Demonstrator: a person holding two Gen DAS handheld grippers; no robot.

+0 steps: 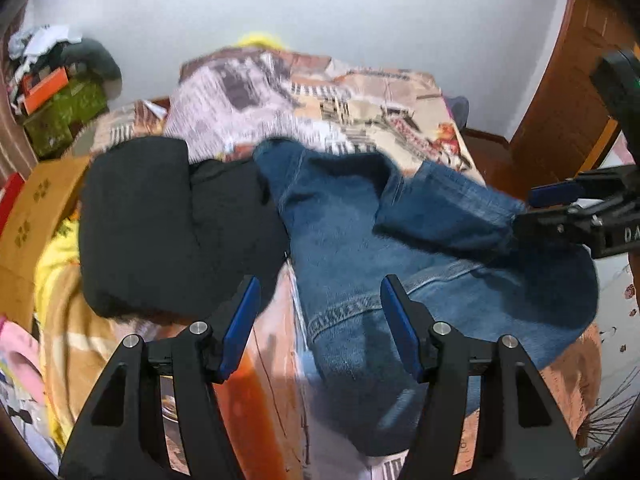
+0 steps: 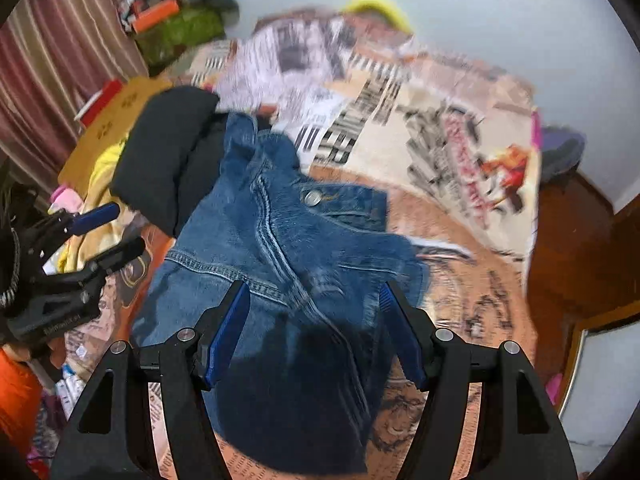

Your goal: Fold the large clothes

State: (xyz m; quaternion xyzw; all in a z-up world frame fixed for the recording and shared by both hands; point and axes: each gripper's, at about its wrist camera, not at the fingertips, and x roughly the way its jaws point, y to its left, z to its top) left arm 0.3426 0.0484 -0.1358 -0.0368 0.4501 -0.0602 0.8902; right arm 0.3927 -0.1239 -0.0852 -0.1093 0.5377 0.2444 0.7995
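Note:
A blue denim jacket [image 1: 352, 240] lies rumpled on the patterned bedspread [image 1: 360, 108], one sleeve stretched to the right. My left gripper [image 1: 320, 320] hovers over the jacket's hem, open, with no cloth pinched between its blue pads [image 1: 240, 328]. In the right wrist view the jacket [image 2: 280, 240] shows a metal button and seams. My right gripper [image 2: 316, 320] hangs above it, open, pads clear of the cloth. The right gripper [image 1: 540, 206] also shows at the sleeve's end, and the left gripper [image 2: 108, 232] sits left of the jacket.
A folded black garment [image 1: 160, 220] lies touching the jacket's left side. A cardboard box [image 1: 32, 216], yellow cloth [image 1: 56, 256] and a green box [image 1: 68, 112] crowd the bed's left. A wooden door [image 1: 568, 100] stands on the right, a curtain [image 2: 48, 60] far left.

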